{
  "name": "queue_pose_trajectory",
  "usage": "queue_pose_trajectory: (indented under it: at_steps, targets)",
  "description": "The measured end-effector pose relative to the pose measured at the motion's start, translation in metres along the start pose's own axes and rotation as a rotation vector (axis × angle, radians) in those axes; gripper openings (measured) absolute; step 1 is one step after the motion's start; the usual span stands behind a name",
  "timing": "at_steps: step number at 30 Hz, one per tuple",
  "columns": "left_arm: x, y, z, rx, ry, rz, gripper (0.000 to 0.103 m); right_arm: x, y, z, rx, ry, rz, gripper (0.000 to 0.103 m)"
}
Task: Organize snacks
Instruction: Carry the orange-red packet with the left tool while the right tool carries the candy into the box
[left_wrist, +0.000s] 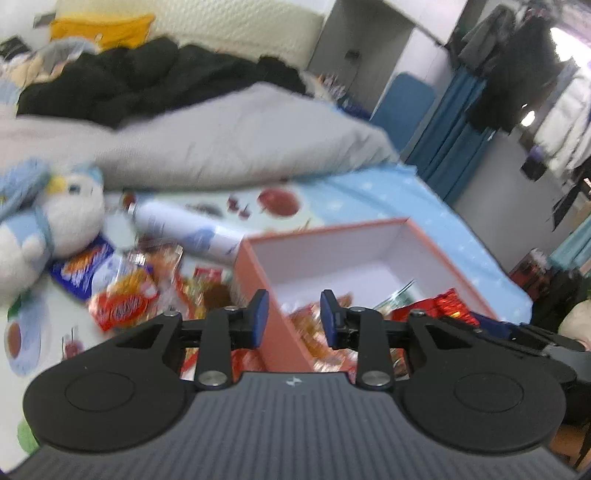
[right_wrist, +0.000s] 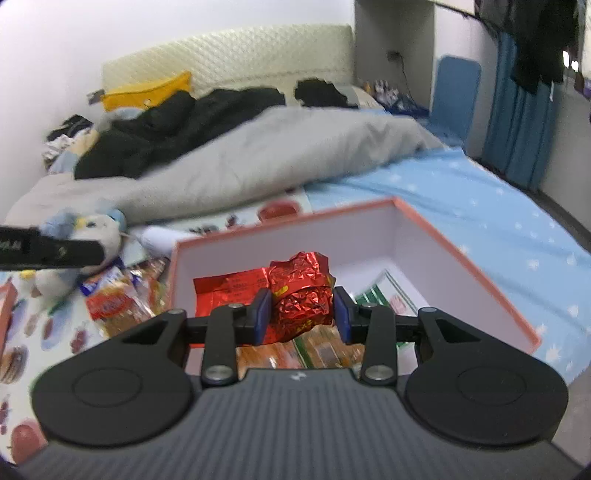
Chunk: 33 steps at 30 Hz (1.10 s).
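Right wrist view: the right gripper (right_wrist: 302, 309) pinches a crumpled red foil packet (right_wrist: 301, 295) between its blue pads (right_wrist: 263, 314), holding it above the open pink box (right_wrist: 461, 254). The box sits on the bed (right_wrist: 461, 192), on a blue sheet with white stars. Inside it lie a flat red packet (right_wrist: 229, 291), some orange-wrapped snacks (right_wrist: 273, 356) and a green and white packet (right_wrist: 391, 295). To the left of the box, loose snack packets (right_wrist: 118, 306) lie in a heap on the bed, beside a white and blue plush toy (right_wrist: 92, 229). The black body of the left gripper (right_wrist: 51, 251) reaches in from the left edge in front of that toy. A grey quilt (right_wrist: 258, 162) is bunched up behind the box, with dark clothes (right_wrist: 177, 122) lying on it.

Left wrist view: the left gripper (left_wrist: 293, 317) is spread with nothing between its pads; it hangs above the box's (left_wrist: 255, 258) left wall. The picture is blurred. The snack packets (left_wrist: 122, 299) lie to the left of the box, with a white spray can (left_wrist: 181, 229) lying on its side behind them. The red foil packet (left_wrist: 448, 306) shows at the right over the box.
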<state>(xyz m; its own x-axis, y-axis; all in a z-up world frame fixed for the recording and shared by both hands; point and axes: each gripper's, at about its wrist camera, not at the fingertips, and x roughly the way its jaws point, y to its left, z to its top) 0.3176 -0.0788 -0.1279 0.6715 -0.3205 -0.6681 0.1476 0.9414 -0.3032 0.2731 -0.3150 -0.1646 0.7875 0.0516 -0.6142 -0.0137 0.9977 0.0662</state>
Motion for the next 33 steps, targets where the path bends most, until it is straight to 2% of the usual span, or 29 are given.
queue_pose_trajectory:
  at_steps: [1, 2, 6, 16, 19, 27, 29, 33]
  targets:
    - [0.007, 0.005, -0.004, -0.019, 0.017, 0.009, 0.056, 0.002, -0.003, -0.003, 0.008, 0.008, -0.003, 0.039]
    - [0.012, 0.011, -0.008, -0.035, 0.026, 0.015, 0.061, 0.006, -0.006, -0.007, 0.017, 0.016, -0.005, 0.039]
    - [0.037, 0.034, -0.026, -0.096, 0.081, 0.044, 0.062, 0.018, -0.017, -0.016, 0.039, 0.042, -0.006, 0.039]
    - [0.09, 0.08, -0.055, -0.307, 0.162, 0.019, 0.062, 0.032, -0.034, -0.029, 0.064, 0.078, -0.014, 0.039]
    - [0.105, 0.081, -0.063, -0.313, 0.188, 0.032, 0.062, 0.035, -0.038, -0.031, 0.072, 0.088, -0.017, 0.039]
    - [0.139, 0.072, -0.079, -0.247, 0.235, 0.043, 0.06, 0.04, -0.04, -0.038, 0.071, 0.107, -0.014, 0.039]
    - [0.147, 0.072, -0.081, -0.237, 0.255, 0.059, 0.055, 0.04, -0.04, -0.04, 0.071, 0.11, -0.014, 0.039]
    - [0.152, 0.07, -0.08, -0.221, 0.241, 0.068, 0.049, 0.04, -0.037, -0.041, 0.064, 0.115, -0.013, 0.039]
